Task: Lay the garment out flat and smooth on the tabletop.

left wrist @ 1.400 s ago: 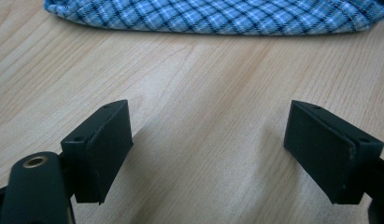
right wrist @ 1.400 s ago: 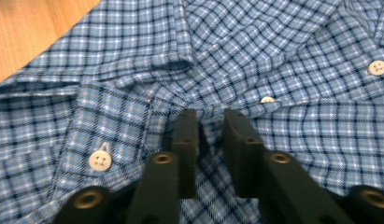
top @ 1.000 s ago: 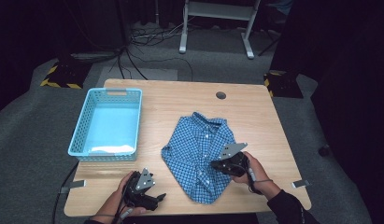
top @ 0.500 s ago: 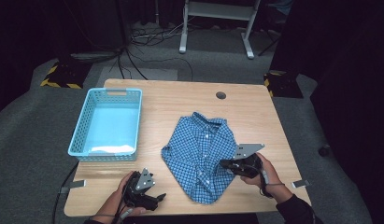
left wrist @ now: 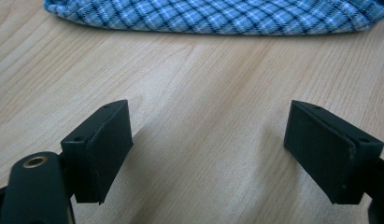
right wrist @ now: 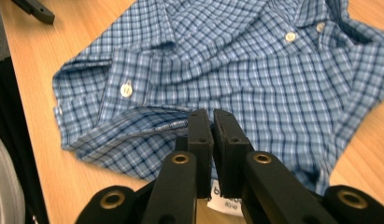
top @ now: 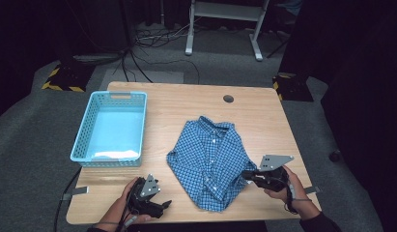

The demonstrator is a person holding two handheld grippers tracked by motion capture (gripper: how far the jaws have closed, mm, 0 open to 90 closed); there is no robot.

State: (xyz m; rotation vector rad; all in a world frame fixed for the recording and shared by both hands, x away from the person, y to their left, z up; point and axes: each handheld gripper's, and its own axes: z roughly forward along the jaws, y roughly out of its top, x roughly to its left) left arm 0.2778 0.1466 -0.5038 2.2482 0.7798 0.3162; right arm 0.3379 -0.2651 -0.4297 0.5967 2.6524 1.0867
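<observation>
High view: my right gripper (top: 249,175) has drawn back off the folded shirt (top: 210,157) to its right edge, jaws clenched on nothing, left gripper (top: 163,204) released beside it — fold looks done, basket (top: 110,128) next.

My right tool (right wrist: 212,135) hides part of a white label (right wrist: 222,204) under its jaws, its print too cut off to read. In the left gripper view the top edge crops the shirt (left wrist: 217,16).
</observation>
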